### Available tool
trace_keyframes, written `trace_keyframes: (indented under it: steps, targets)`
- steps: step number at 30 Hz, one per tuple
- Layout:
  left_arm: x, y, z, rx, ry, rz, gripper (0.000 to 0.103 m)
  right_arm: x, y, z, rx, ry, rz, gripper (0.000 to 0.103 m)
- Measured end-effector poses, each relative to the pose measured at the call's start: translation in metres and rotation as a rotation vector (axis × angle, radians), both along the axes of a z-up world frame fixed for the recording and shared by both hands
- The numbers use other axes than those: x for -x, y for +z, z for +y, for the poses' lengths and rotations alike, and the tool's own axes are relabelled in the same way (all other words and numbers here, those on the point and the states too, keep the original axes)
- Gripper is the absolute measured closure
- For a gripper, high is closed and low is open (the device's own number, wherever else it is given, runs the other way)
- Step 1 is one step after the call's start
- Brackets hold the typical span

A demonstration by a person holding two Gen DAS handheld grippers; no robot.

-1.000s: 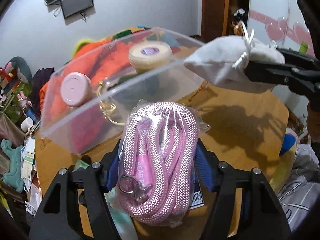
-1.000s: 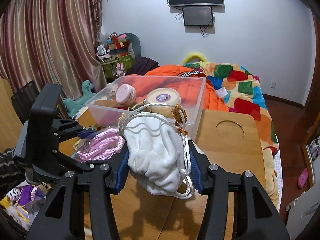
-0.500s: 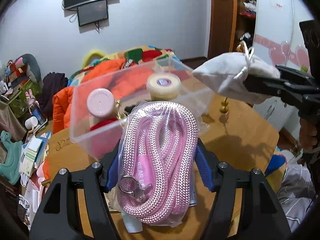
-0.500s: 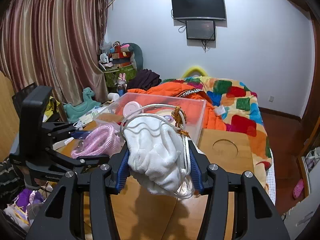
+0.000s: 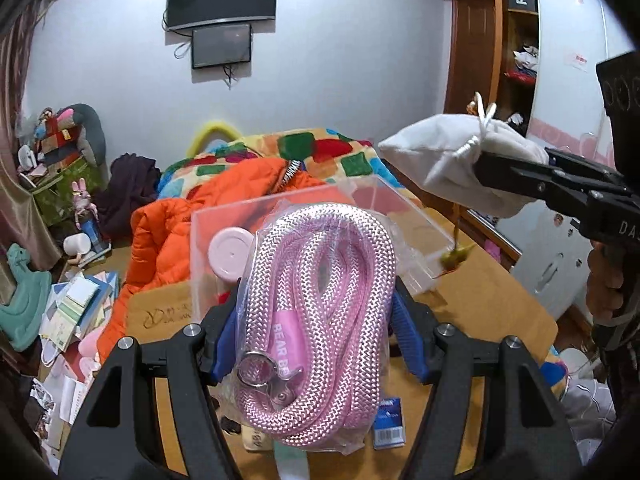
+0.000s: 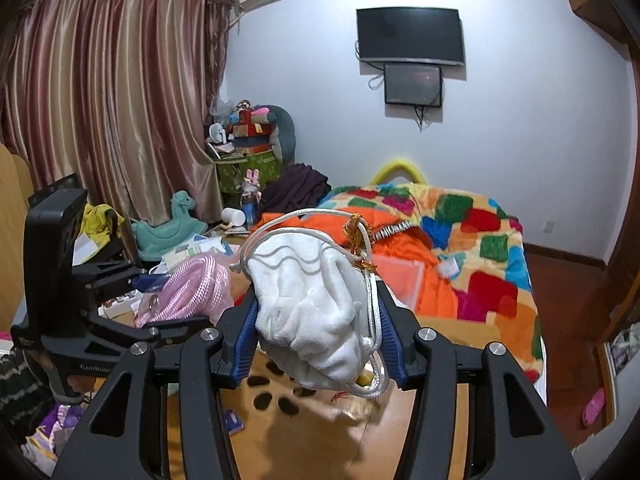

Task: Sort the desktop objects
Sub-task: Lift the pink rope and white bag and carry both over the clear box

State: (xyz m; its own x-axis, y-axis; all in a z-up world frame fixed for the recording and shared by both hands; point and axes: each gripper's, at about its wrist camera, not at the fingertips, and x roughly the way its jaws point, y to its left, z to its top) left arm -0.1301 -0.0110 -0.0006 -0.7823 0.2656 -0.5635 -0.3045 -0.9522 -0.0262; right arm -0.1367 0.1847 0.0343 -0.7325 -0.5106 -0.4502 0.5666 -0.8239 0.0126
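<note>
While its long axis runs along the fingers, clasp end nearest the camera, the bagged pink rope [image 5: 320,316] sits pinched between the blue pads of the left tool [image 5: 316,332], which is tipped downward above the desk [image 5: 492,300] in front of the clear box [image 5: 404,240]. To its right, the right tool [image 6: 316,344], also tilted down, clamps the white drawstring pouch [image 6: 316,312], which points forward past the fingertips, its cord looped over the top.
</note>
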Motion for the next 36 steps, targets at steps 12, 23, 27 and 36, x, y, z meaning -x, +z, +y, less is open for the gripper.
trace_keyframes:
  steps: [12, 23, 27, 36]
  targets:
    - [0.032, 0.011, -0.02, -0.035, 0.047, 0.016, 0.037, 0.035, 0.009, -0.033, -0.017, 0.031, 0.021, 0.055]
    - [0.074, -0.018, -0.029, -0.062, 0.078, -0.079, 0.037, 0.08, -0.04, -0.049, -0.065, 0.017, -0.102, 0.055]
    - [0.081, -0.027, -0.027, -0.057, 0.086, -0.089, 0.037, 0.095, -0.058, -0.047, -0.085, 0.005, -0.142, 0.054]
    - [0.098, -0.037, -0.025, -0.064, 0.085, -0.118, 0.037, 0.104, -0.067, -0.053, -0.11, 0.015, -0.094, 0.048]
